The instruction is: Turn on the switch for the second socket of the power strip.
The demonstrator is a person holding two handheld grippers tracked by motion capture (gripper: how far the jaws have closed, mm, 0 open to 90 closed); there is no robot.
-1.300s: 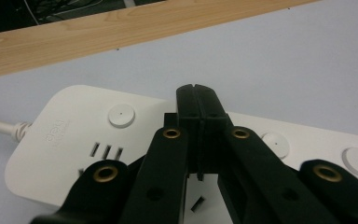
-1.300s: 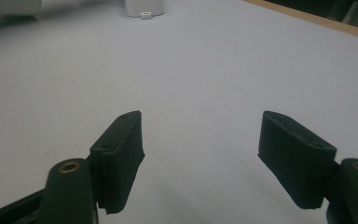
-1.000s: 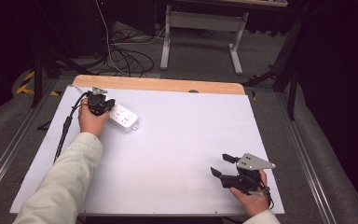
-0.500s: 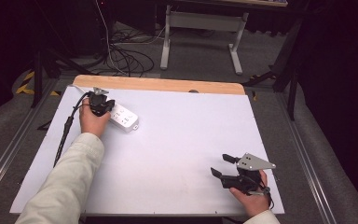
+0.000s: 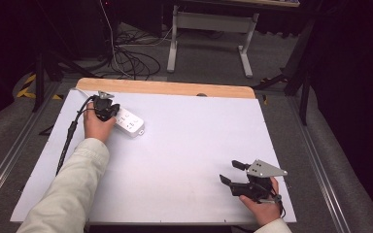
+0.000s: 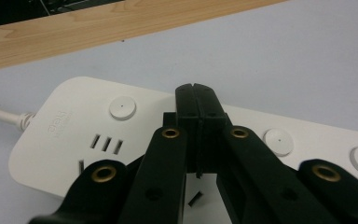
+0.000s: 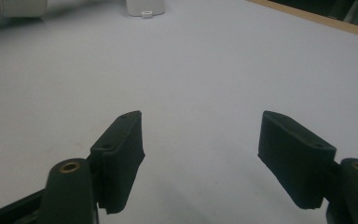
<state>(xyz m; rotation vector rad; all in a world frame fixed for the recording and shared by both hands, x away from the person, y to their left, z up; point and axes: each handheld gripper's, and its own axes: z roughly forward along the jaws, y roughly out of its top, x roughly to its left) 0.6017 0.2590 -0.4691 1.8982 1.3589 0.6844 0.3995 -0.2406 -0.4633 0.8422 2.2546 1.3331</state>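
The left claw [image 6: 197, 100] has its black jaws pressed together with nothing between them, their tips poised over the top face of a white plastic power strip [image 6: 70, 135], near the end where its cord leaves. From the high view this claw [image 5: 108, 110] sits at about 10 o'clock on the surface, the person's left hand [image 5: 95, 127] wrapped behind it and a pale cream sleeve [image 5: 68, 189] running back toward 7 o'clock. The power strip [image 5: 132, 124] lies flat, angled from the claw toward the middle.

The right claw [image 7: 200, 154] is spread wide, both black pads hanging above bare sheet. In the high view it [image 5: 232, 172] rests near 5 o'clock, held by the right hand [image 5: 260, 206], well apart from the strip.

The white surface [image 5: 199, 136] has a wooden strip [image 5: 175, 88] along its 12 o'clock edge.
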